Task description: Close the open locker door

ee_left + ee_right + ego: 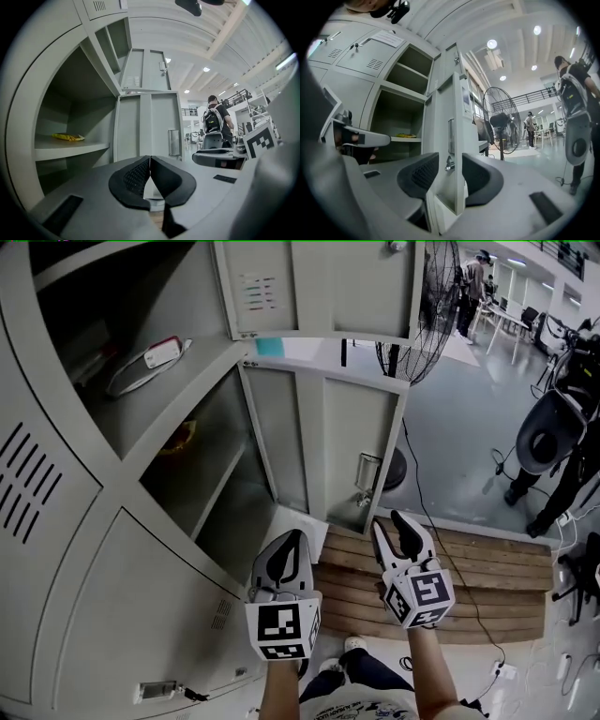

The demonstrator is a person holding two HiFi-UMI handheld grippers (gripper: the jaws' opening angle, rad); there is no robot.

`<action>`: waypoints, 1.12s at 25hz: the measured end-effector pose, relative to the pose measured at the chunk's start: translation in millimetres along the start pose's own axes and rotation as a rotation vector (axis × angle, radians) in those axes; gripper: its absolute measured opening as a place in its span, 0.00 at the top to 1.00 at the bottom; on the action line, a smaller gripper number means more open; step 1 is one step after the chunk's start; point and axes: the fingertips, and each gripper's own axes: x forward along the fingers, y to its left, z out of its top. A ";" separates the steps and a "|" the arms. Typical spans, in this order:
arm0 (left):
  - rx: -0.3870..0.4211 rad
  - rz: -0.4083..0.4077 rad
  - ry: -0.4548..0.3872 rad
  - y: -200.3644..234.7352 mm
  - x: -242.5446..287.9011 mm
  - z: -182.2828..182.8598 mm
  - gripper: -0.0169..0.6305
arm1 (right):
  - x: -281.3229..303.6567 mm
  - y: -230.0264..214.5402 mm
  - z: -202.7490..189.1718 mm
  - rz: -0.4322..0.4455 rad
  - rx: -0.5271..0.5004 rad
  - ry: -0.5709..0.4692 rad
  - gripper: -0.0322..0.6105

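Head view: open locker door (361, 451) upright, swung out, just ahead; right gripper (386, 519) nearer its free edge than left gripper (296, 538).
Left gripper view: jaws together, empty.
Right gripper view: jaws wide, door's upright edge lined up between them, unclamped.

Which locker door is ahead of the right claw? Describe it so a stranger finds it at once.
On the left of the head view stands a grey locker bank with two doors swung open, one above the other. The target is the lower door, just ahead of the right claw. The upper door bears a sheet with coloured lines; the lower one has none.
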 end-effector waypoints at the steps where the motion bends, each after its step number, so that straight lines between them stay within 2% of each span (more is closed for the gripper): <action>1: -0.001 0.005 0.001 -0.4 3.8 -0.2 0.96 | 4.1 -2.1 -1.2 0.008 -0.004 0.005 0.71; 11: 0.010 0.038 0.016 -5.1 33.8 0.0 0.96 | 34.9 -24.0 -15.3 0.076 0.000 0.044 0.71; 19: 0.004 0.073 0.036 0.6 45.0 -6.4 0.96 | 48.3 -21.7 -16.4 0.154 0.025 0.032 0.71; 22: 0.002 0.081 0.043 0.9 46.0 -9.5 0.96 | 50.6 -19.7 -17.8 0.181 0.029 0.033 0.77; 28: -0.003 0.099 0.049 1.7 44.0 -12.3 0.96 | 49.9 -20.5 -17.5 0.195 0.031 0.033 0.80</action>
